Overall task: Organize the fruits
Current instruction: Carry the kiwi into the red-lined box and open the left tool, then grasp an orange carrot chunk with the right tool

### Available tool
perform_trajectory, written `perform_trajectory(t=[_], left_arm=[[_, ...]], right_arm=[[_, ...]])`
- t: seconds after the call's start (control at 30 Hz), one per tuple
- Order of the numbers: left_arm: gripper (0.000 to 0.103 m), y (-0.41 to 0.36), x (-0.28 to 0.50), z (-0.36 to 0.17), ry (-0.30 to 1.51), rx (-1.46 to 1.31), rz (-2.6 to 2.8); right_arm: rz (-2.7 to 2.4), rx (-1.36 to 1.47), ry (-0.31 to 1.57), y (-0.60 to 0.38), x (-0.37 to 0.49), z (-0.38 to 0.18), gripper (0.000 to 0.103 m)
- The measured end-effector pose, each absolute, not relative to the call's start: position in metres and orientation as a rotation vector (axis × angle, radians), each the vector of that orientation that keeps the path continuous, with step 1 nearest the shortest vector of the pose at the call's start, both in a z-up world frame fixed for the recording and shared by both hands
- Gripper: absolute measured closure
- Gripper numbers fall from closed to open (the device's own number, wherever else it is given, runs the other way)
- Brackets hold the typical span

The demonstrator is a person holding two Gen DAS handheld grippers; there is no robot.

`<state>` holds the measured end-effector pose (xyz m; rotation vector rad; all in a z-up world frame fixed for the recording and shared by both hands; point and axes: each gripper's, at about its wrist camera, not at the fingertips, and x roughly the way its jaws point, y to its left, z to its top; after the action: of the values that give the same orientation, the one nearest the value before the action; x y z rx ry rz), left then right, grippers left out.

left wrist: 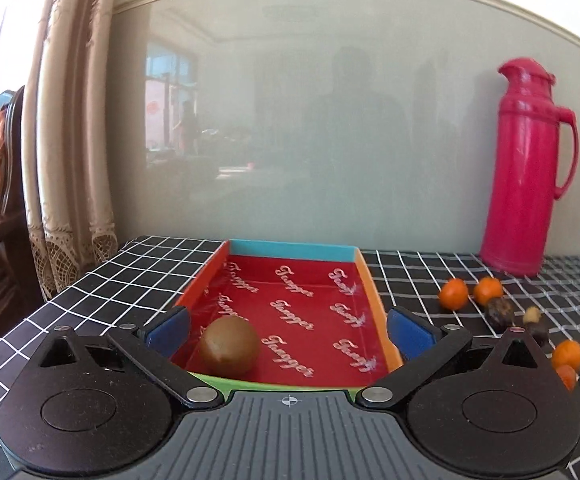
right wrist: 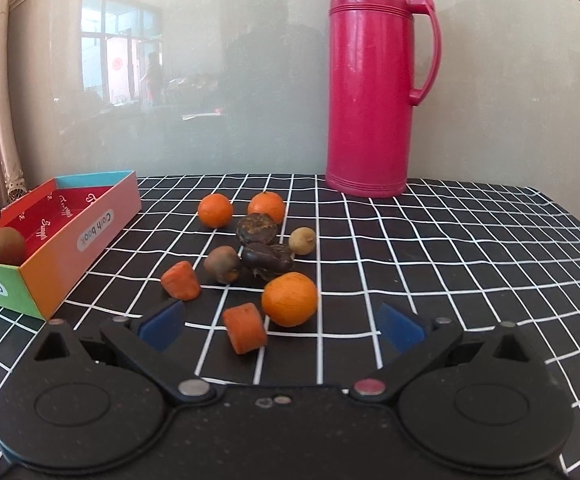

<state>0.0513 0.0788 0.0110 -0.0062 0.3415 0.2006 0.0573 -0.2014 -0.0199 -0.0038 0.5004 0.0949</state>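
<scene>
Currently the left gripper stands at its widest, blue pads apart and clear of everything. It holds nothing. A brown kiwi lies loose between its jaws, nearer the left pad, without touching either. The kiwi rests on the red floor of the cardboard box, in the box's near left corner, against the green front wall. The kiwi is nearly round; its long axis cannot be told with certainty.

The box itself is oblong, its long axis running away from the left wrist camera toward the blue far wall.

The right gripper is likewise wide open and empty. An orange cylindrical piece lies on the checked tablecloth between its jaws, tilted, touching neither pad. A mandarin sits just beyond, touching that piece.

To the right of the box the remaining fruit is clustered: two more mandarins, dark shrivelled fruits, a small pale one and a second orange piece. A red thermos jug stands upright behind the cluster, handle to the right.
</scene>
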Motion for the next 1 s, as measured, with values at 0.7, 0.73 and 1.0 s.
perform_trajectory(t=[0.7, 0.73, 1.0], left_arm=[[0.000, 0.062, 0.033, 0.015, 0.405, -0.044, 0.189], [0.000, 0.065, 0.032, 0.015, 0.402, -0.046, 0.193], [0.000, 0.082, 0.027, 0.013, 0.392, -0.031, 0.210]], right_arm=[[0.101, 0.012, 0.503, -0.213, 0.044, -0.017, 0.000], [0.108, -0.009, 0.500, -0.208, 0.044, -0.017, 0.000], [0.121, -0.028, 0.508, -0.188, 0.053, -0.018, 0.003]])
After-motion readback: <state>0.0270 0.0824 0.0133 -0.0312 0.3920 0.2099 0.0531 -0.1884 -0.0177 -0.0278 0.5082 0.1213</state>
